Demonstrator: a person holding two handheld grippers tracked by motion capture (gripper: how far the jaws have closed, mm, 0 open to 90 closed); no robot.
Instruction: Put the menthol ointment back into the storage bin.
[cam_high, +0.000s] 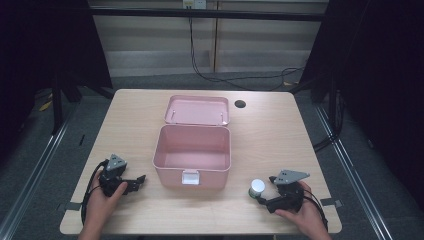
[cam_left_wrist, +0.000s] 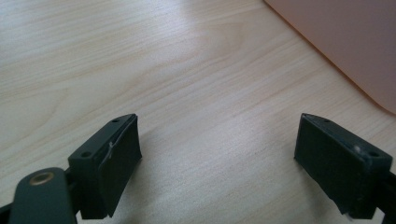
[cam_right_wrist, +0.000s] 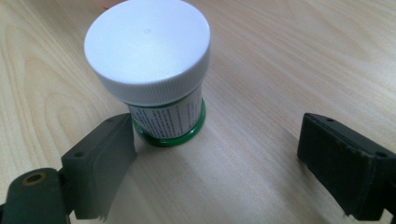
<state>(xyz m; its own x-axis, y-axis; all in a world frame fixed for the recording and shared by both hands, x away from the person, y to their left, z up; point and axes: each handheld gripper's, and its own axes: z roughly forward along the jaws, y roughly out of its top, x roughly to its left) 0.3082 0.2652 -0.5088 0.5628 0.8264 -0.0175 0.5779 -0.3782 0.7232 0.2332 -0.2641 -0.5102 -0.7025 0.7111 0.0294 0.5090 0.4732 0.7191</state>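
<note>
Pale wood bench, pink box open at centre, lid flung back toward far edge. Small white-capped jar upright near front right corner, just ahead of right tool, jaws wide, left pad just beside jar's green base. Left tool near front left corner, jaws wide over bare wood.

Left hand wraps left gripper from behind, forearm entering from bottom edge. Gripper lies low and near level, jaws set wide apart, nothing between pads.

Right hand cups right gripper from rear. Jaws spread wide, pointing toward left gripper's side. Grey three-cornered plate sits atop each gripper body.
</note>
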